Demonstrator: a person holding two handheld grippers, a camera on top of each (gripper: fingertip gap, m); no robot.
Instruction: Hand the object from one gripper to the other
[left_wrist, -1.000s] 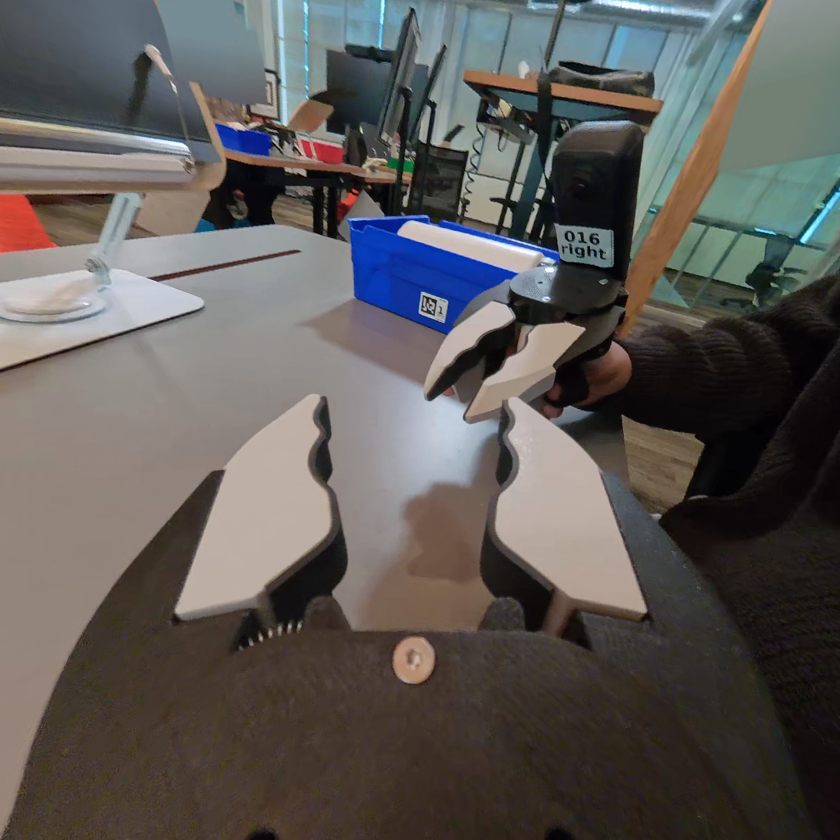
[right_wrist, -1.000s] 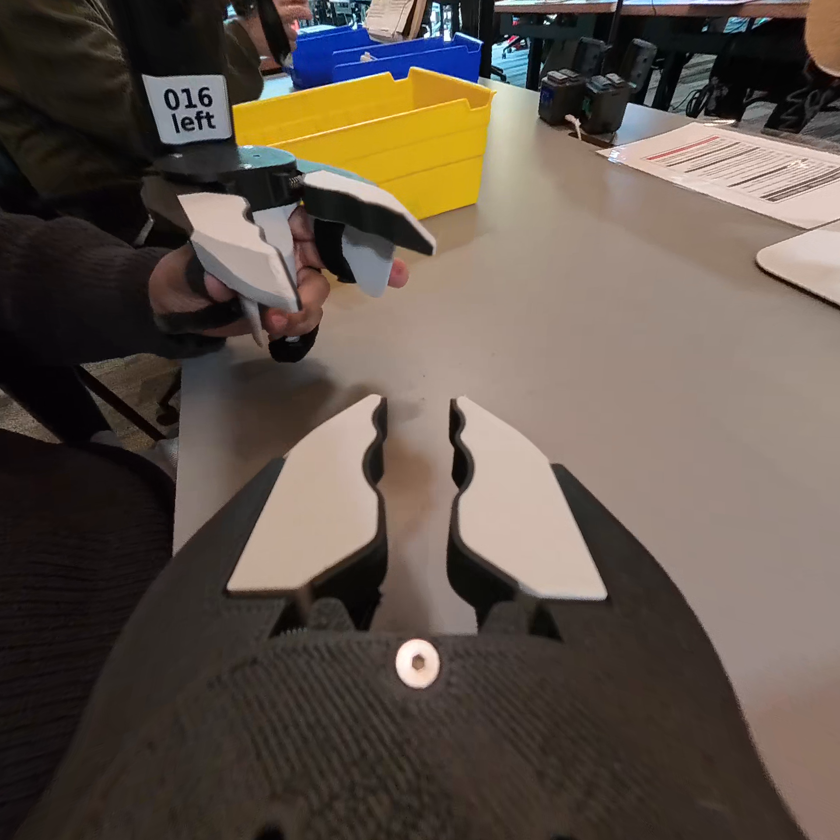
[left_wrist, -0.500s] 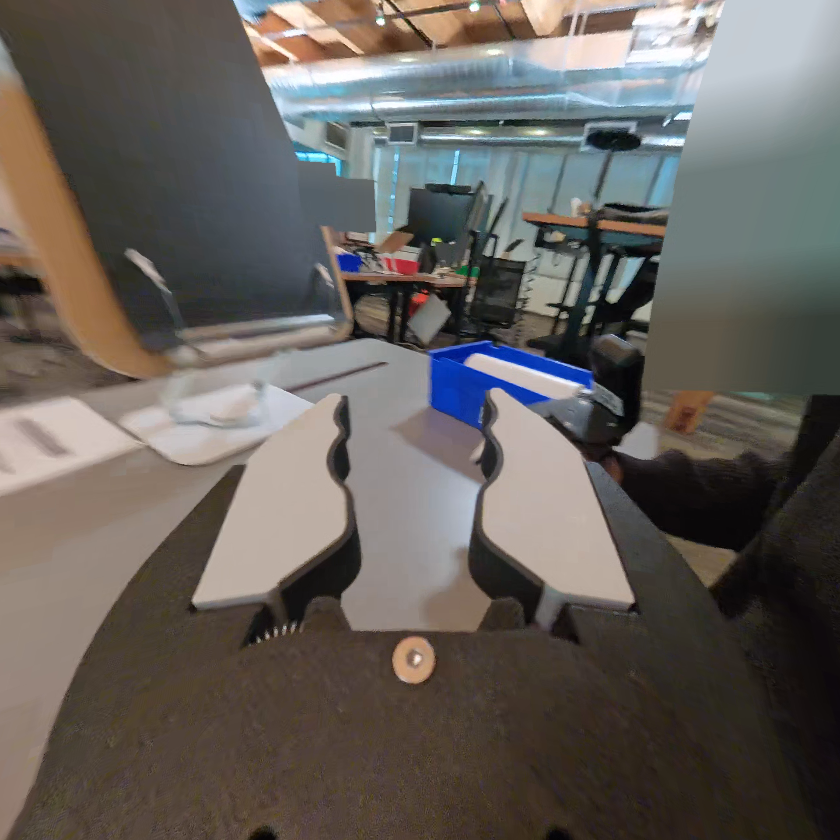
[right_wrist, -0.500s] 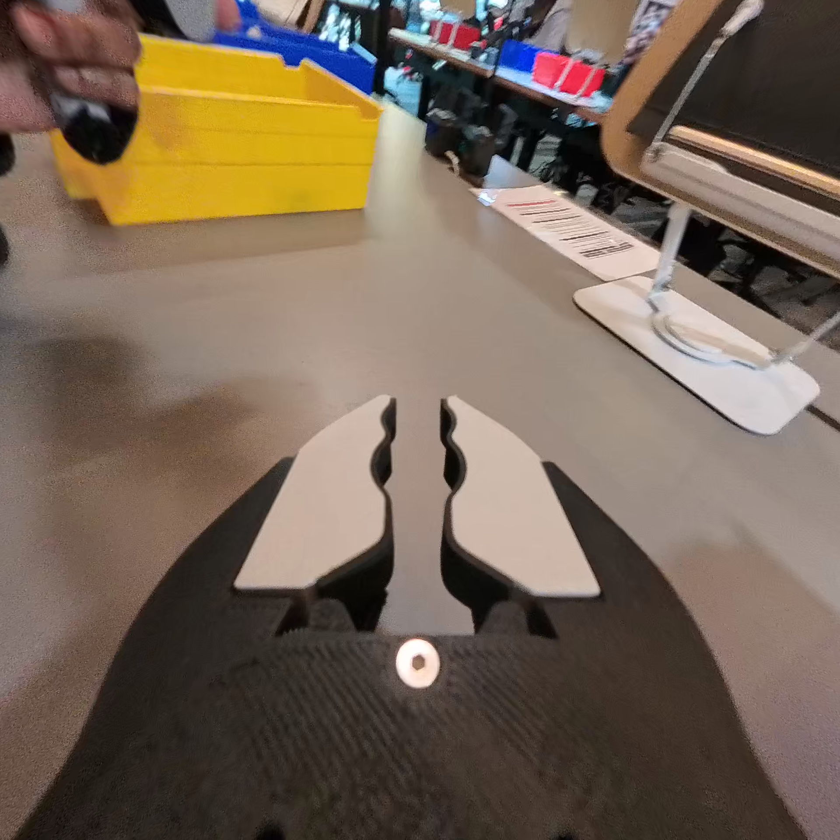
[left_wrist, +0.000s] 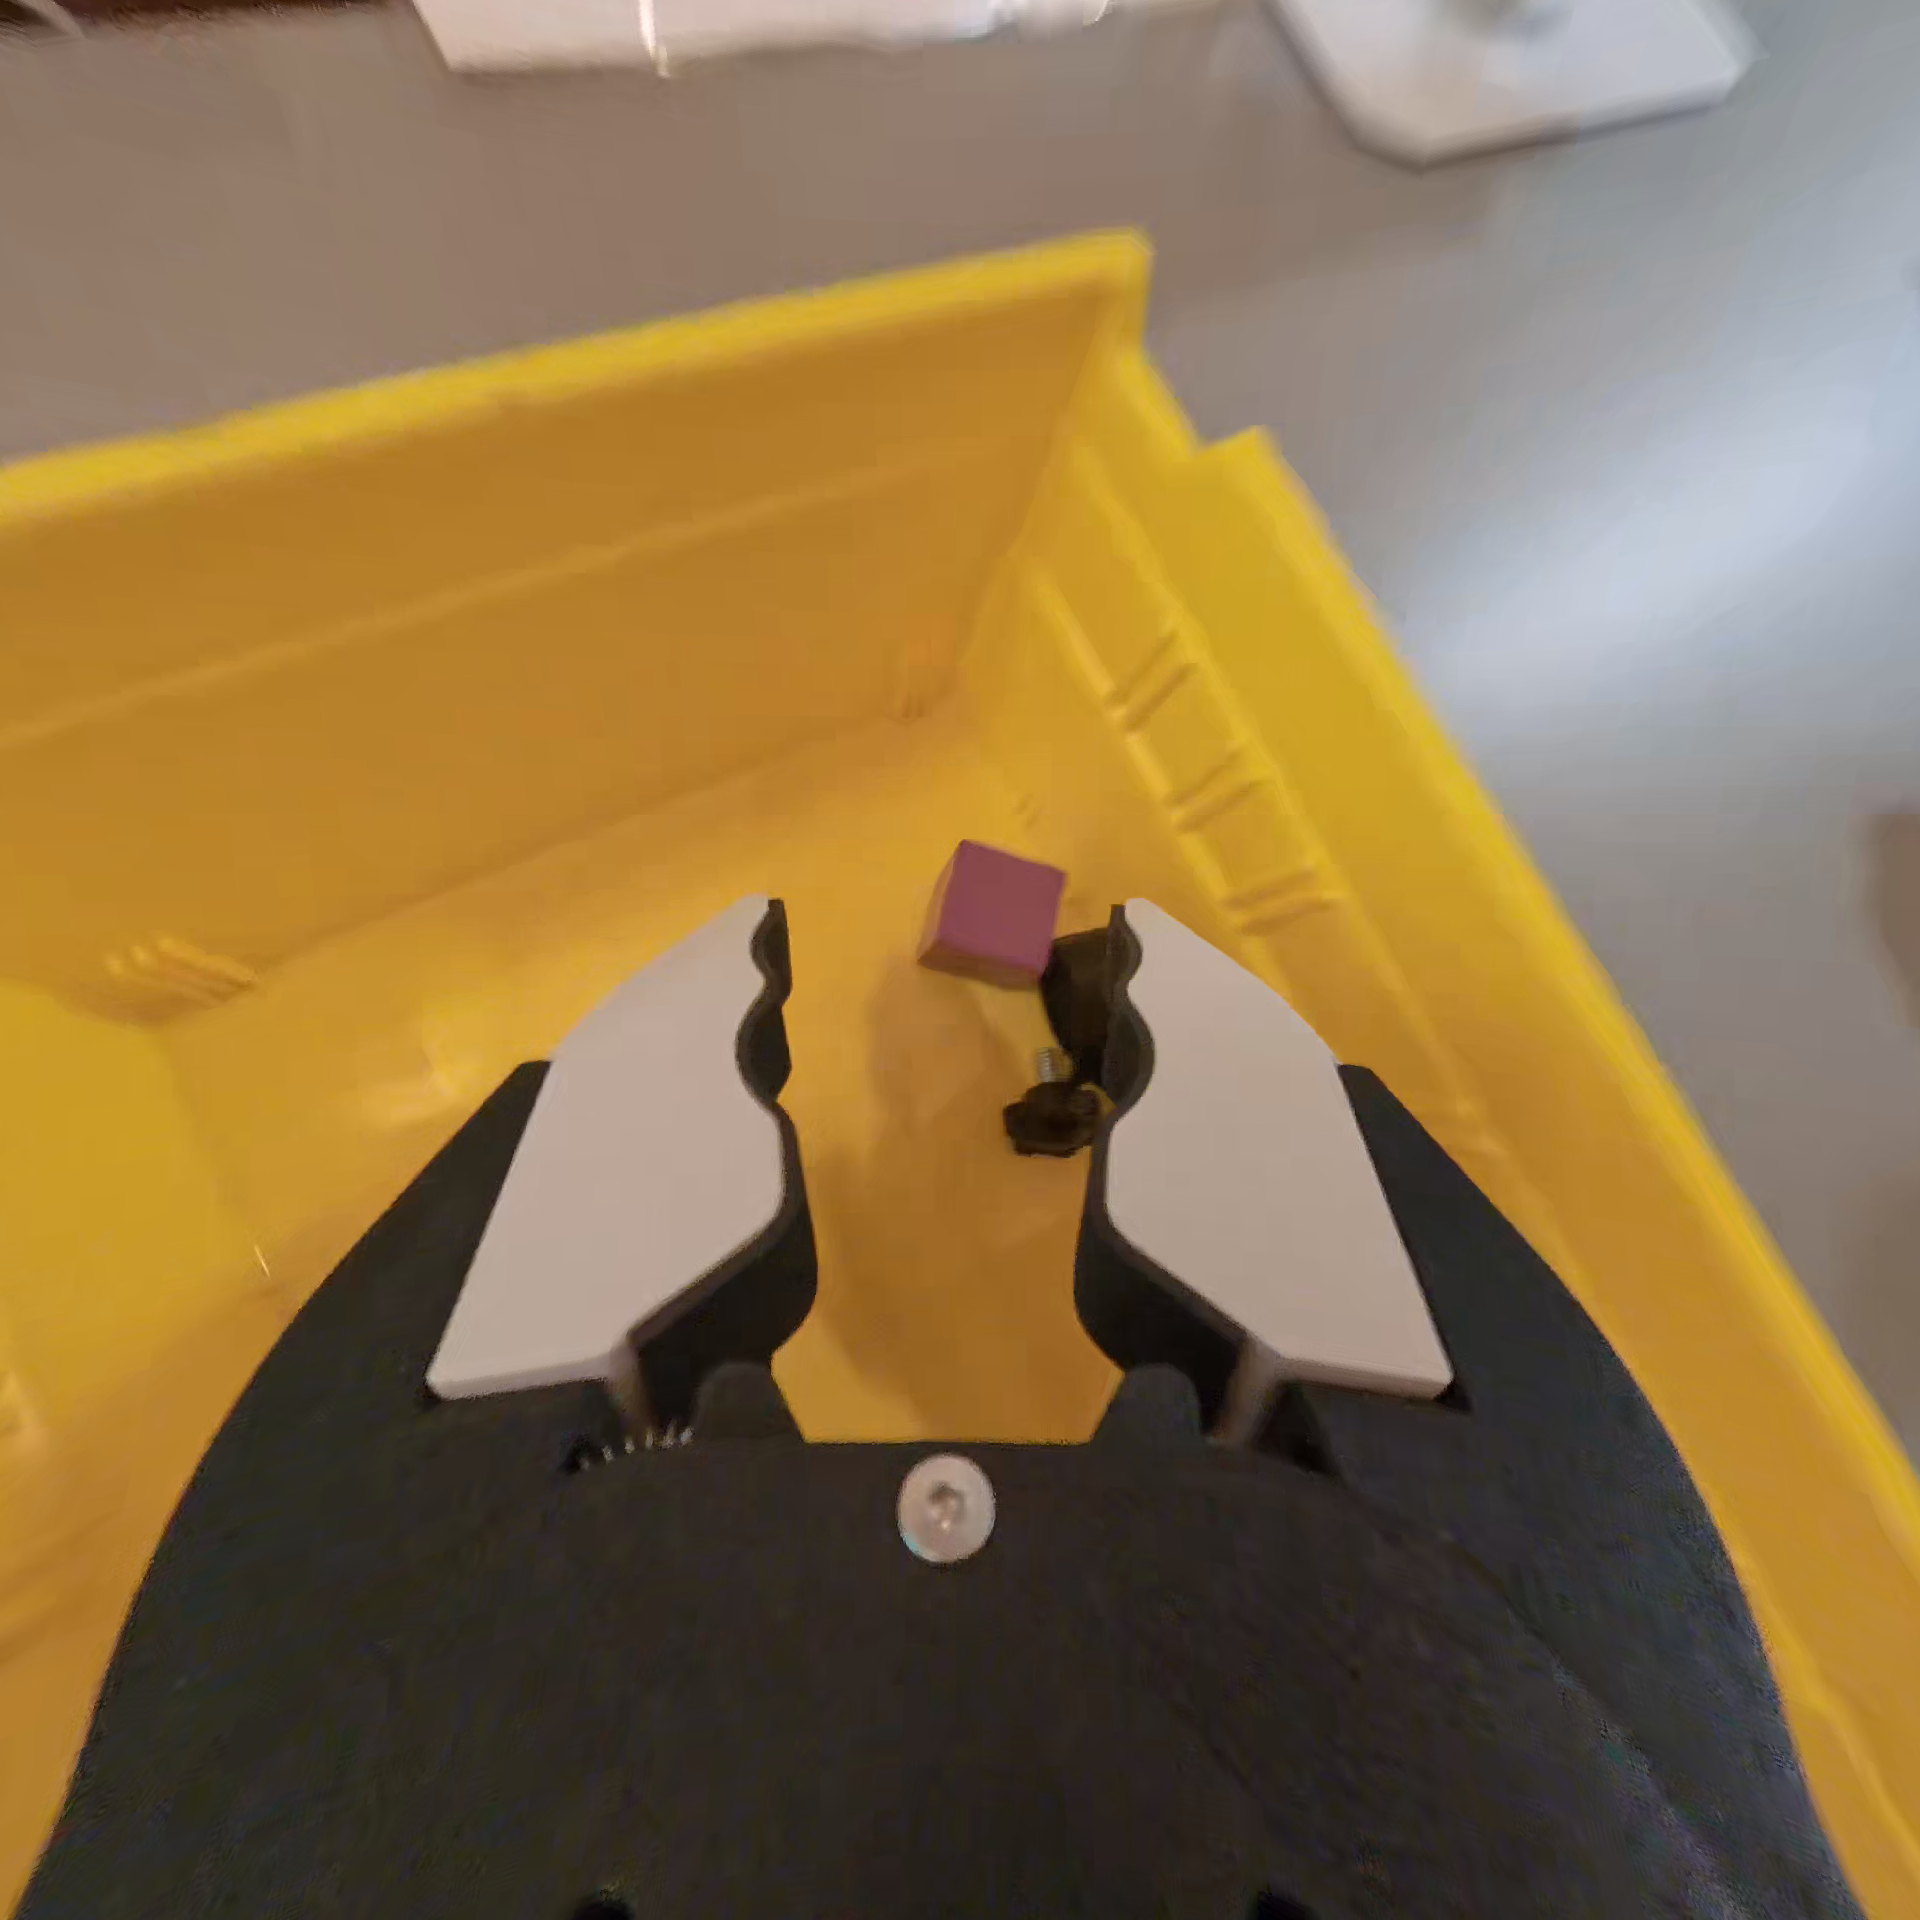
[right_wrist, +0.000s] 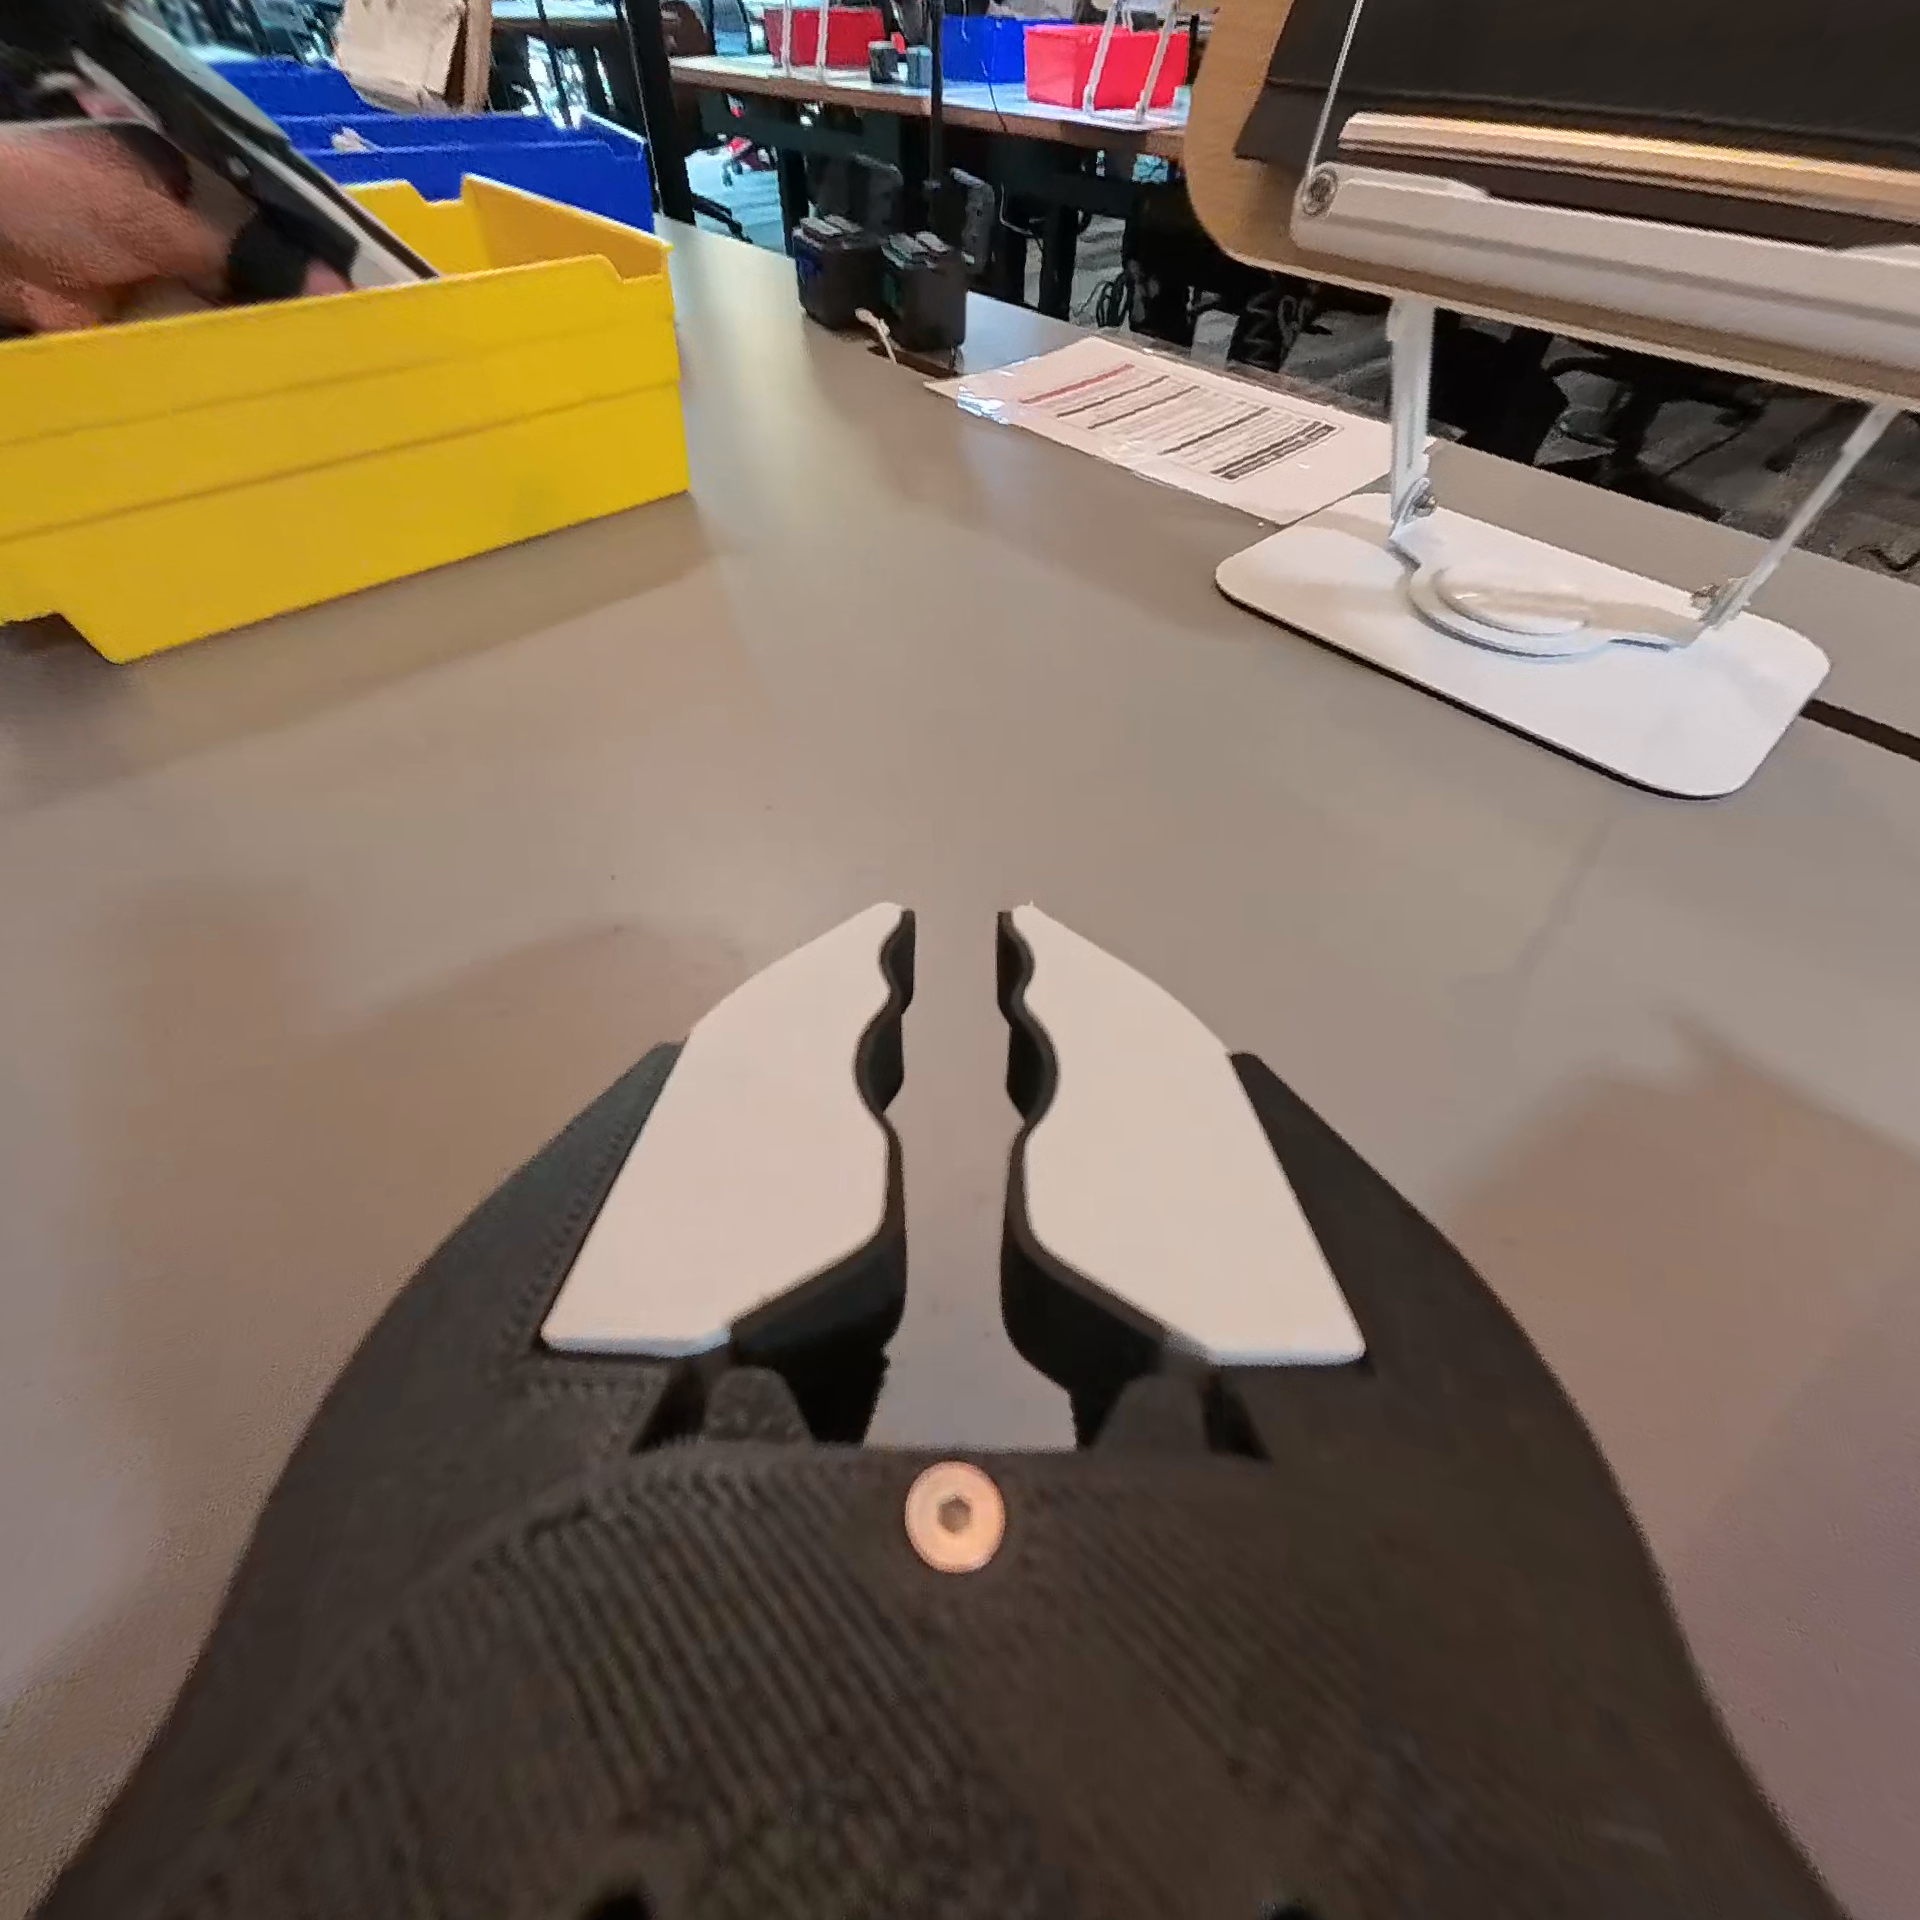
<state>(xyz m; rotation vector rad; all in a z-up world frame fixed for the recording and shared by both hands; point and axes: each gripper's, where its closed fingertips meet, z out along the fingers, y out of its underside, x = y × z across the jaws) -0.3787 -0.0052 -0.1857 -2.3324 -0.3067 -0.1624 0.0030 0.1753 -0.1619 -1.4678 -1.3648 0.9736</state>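
Purple cube (left_wrist: 992, 912) | on yellow bin (left_wrist: 623, 540) floor, near corner | left hand-held gripper (left_wrist: 943, 914) above bin, fingers apart, empty | right hand-held gripper (right_wrist: 956, 914) beside bin over desk (right_wrist: 1039, 727), fingers narrowly apart, empty

A: What does the left gripper (left_wrist: 945, 914) look like?

B: A matte black textured body, two pale grey fingers (left_wrist: 623, 1153) with wavy black inner edges, a silver hex screw (left_wrist: 945, 1508) at the centre, and a small spring (left_wrist: 649, 1441) at the left finger's root.

A: And the right gripper (right_wrist: 956, 920)?

B: The same build, with ribbed print lines on its black shell.
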